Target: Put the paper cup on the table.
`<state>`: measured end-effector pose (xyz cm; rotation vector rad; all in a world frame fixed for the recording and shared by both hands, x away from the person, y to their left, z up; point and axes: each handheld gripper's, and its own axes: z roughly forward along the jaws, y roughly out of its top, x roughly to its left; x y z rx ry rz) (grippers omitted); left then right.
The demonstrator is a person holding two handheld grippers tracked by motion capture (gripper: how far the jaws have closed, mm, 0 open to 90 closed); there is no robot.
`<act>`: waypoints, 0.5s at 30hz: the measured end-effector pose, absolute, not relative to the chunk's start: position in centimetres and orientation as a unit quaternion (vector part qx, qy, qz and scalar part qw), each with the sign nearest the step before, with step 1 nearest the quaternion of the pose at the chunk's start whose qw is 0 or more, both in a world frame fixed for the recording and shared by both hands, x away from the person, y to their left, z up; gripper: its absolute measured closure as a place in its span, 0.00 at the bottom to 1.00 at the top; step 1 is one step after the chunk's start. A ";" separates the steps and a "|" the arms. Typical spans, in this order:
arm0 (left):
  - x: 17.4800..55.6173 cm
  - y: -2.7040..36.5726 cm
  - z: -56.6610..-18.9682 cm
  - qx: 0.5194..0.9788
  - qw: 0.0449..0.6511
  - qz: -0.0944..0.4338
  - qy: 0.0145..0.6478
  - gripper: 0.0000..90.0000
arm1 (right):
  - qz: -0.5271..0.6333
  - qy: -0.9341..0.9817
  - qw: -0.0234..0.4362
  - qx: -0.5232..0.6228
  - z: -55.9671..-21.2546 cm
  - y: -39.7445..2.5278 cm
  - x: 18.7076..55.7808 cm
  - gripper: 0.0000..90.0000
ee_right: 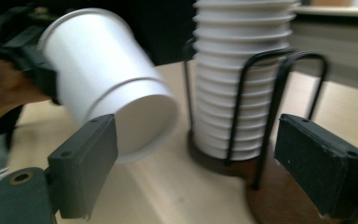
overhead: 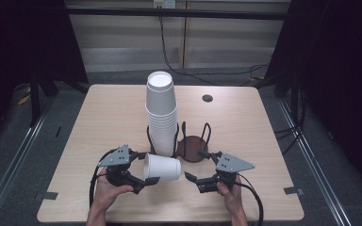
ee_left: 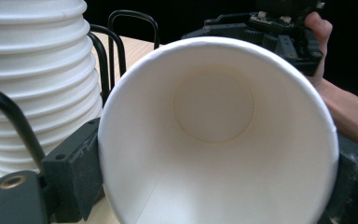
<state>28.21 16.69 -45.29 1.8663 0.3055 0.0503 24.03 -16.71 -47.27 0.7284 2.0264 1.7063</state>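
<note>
Gripping a single white paper cup [overhead: 161,167] on its side near the rim, the left tool [overhead: 143,178] has its jaws clamped on it, mouth facing the person's left hand [overhead: 107,189], base pointing right. Cup hangs just above the desk [overhead: 245,122], in front of the tall stack of cups [overhead: 161,113] standing in the wire holder [overhead: 192,143]. Right tool [overhead: 194,181] sits near the cup's base, jaws apart, holding nothing.

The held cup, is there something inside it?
Nothing shows inside the cup: the left gripper view looks into its mouth and finds bare white walls and a bare round bottom. The left gripper clamps it near the rim, lying sideways. The lowest part of the inside wall falls outside that view.
</note>
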 end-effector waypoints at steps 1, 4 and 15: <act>28.2 16.8 -45.3 0.801 0.584 0.022 0.132 0.12 | 0.609 0.717 0.209 0.268 -47.5 -16.9 23.9 0.14; 28.2 17.2 -45.3 0.801 0.582 0.026 0.136 0.12 | 0.607 0.707 0.231 0.281 -48.1 -17.4 23.7 0.14; 28.5 18.9 -45.1 0.808 0.567 0.041 0.158 0.12 | 0.607 0.673 0.275 0.321 -50.4 -18.3 22.7 0.14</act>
